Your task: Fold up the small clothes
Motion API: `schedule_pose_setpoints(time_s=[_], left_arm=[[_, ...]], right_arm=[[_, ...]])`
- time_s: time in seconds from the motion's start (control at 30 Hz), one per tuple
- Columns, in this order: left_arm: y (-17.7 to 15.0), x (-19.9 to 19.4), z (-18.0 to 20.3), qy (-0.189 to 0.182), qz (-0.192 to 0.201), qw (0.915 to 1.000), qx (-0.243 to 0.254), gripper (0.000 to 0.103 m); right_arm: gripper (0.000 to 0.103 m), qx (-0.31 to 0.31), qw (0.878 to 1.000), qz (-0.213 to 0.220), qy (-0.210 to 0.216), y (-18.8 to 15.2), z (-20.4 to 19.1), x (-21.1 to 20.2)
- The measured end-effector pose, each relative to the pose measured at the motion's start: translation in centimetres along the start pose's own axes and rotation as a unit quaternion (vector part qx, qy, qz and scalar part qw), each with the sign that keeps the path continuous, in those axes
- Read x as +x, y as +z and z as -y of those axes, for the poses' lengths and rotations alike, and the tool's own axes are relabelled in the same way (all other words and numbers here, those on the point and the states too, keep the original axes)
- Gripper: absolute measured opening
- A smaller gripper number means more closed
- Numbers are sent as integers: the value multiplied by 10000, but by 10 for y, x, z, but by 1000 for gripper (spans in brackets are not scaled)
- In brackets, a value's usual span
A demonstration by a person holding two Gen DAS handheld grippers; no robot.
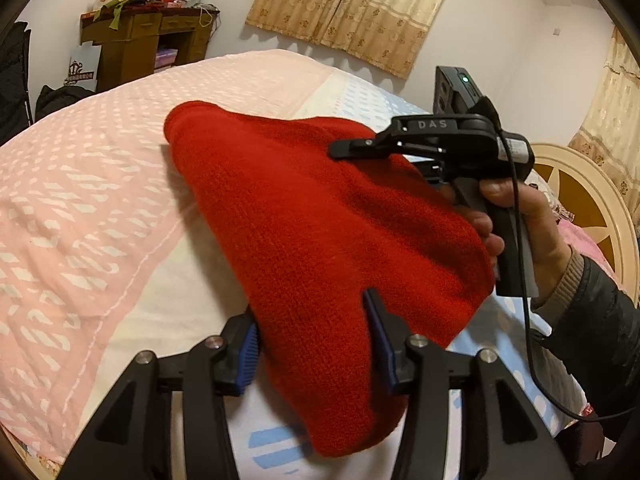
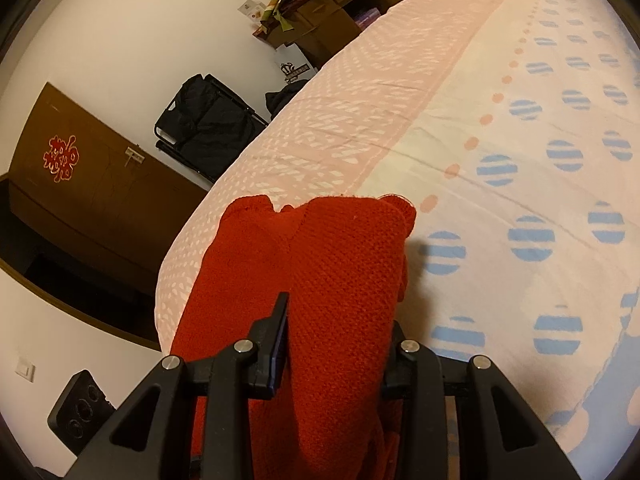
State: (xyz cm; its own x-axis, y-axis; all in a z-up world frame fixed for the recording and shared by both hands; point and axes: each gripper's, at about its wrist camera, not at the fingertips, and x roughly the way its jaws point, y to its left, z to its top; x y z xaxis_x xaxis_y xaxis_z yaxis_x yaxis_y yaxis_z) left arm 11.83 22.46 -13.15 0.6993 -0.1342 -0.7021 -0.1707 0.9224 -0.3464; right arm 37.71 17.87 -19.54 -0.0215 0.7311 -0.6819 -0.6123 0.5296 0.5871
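Note:
A red knitted garment (image 1: 320, 240) hangs folded over the bed, held up between both grippers. My left gripper (image 1: 316, 344) is shut on its near edge, the blue pads (image 1: 248, 356) pressing the thick knit on both sides. My right gripper (image 1: 352, 148) shows in the left wrist view at the garment's far right edge, held by a hand. In the right wrist view my right gripper (image 2: 340, 344) is shut on the red garment (image 2: 332, 264), which drapes over and hides the right finger.
The bed (image 1: 80, 208) has a pink patterned cover and a white sheet with blue striped dots (image 2: 532, 236). A brown desk (image 1: 148, 44) piled with things stands by the far wall. A black folded chair (image 2: 204, 124) and a brown door (image 2: 80, 184) are beside the bed. A round headboard (image 1: 580, 208) is at right.

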Motion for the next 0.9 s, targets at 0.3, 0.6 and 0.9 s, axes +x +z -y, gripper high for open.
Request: schedule_pose_setpoints(time_s=[0.3,0.6,0.9], left_arm=[[15,-46,7,370,715,9966,147,68],[12,2,-37,1101,248,9932,-271,81],[1,-22,-23,1175,485,9916,-228,84]], right_arm=[[53,-101,9972,728,-147,-15,-9,-55],[58,-398,9990,176,106,-69,-38,-57],[61,-332,9967,681,-292,-87,-43,-79]])
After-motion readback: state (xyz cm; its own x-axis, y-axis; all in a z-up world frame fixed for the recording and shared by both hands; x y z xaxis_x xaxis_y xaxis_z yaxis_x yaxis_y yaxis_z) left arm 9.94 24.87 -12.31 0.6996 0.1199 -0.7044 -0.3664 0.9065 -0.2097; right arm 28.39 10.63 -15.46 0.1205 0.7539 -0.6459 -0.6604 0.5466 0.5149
